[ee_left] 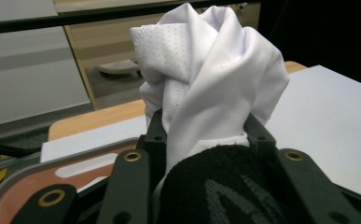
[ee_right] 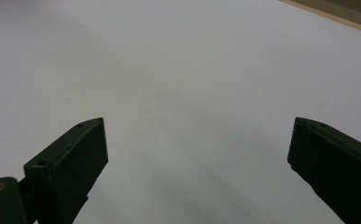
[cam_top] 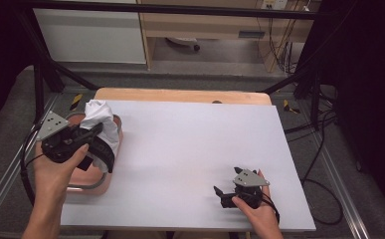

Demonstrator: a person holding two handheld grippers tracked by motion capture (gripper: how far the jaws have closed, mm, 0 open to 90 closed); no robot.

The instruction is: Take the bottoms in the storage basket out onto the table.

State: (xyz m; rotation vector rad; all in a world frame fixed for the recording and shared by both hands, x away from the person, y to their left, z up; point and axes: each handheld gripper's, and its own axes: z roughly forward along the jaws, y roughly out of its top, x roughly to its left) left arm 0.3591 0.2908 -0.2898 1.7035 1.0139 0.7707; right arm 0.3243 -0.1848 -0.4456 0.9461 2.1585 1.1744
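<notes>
High view: left gripper [cam_top: 88,135] clamps a white garment [cam_top: 102,119] with a black band, probably waistband, over the pink tray [cam_top: 88,181]. Right gripper [cam_top: 221,193] rests wide apart on the white table [cam_top: 190,149].

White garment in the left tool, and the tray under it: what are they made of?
The white garment looks like thin, smooth synthetic fabric: one panel has fine mesh perforations and it folds softly. The black band looks knitted. The tray seems hard plastic, with a reddish-brown floor and a grey rim; I can't be sure.
</notes>
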